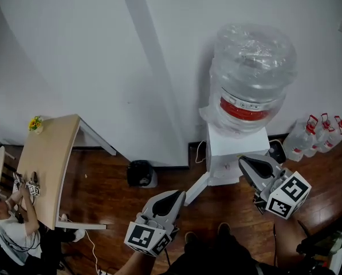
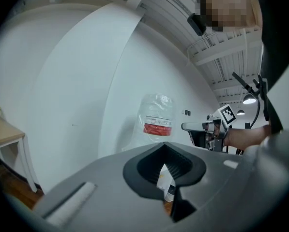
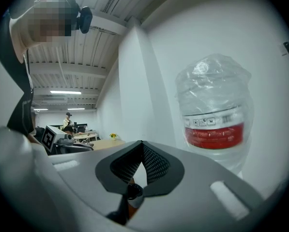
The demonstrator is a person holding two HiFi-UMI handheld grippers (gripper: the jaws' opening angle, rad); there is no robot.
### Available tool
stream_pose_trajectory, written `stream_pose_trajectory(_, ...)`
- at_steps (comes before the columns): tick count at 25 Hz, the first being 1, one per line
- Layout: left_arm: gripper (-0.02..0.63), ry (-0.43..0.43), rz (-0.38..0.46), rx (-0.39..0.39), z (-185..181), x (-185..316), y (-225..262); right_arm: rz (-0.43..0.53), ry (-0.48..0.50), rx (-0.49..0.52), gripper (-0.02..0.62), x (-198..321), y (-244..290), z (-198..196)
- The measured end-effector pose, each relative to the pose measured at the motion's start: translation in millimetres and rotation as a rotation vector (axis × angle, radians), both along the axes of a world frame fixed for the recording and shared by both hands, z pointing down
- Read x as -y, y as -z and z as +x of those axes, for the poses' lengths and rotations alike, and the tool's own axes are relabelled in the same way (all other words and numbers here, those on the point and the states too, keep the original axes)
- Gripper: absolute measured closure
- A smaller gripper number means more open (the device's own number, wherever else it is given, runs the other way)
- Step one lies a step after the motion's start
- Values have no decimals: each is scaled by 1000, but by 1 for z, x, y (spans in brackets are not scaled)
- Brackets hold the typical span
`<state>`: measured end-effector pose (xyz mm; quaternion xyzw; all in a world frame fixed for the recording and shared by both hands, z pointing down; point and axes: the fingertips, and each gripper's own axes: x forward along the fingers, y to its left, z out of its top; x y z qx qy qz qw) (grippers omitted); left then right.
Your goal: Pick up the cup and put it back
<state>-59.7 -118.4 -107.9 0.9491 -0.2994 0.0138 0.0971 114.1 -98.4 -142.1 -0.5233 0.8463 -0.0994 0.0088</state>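
Zero progress as far as I see: no cup shows in any view, so I judge pick-up and put-back are both left to do. Left gripper [image 1: 178,196] jaws together, nothing between them. Right gripper [image 1: 245,162] jaws together too, empty. Both are held in the air before the white box-shaped water dispenser [image 1: 236,148]. Big clear plastic water jug with red label band [image 1: 252,73] sits upturned on it, film-wrapped; fill level I can't tell. Small clear jugs with red handles [image 1: 321,132] stand on the dark wood floor [image 1: 110,196], right of the dispenser; contents unclear.
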Motion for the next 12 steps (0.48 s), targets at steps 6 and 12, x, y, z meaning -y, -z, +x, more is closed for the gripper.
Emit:
stream_pose_trajectory(6,396,11,6,-14,-16,-10,17,18,-21,-11,595,-10,16,-6)
stream_pose_trajectory(12,396,8,0,-10,-22,-23,24,32,-22,-21,595,-22,26,-14)
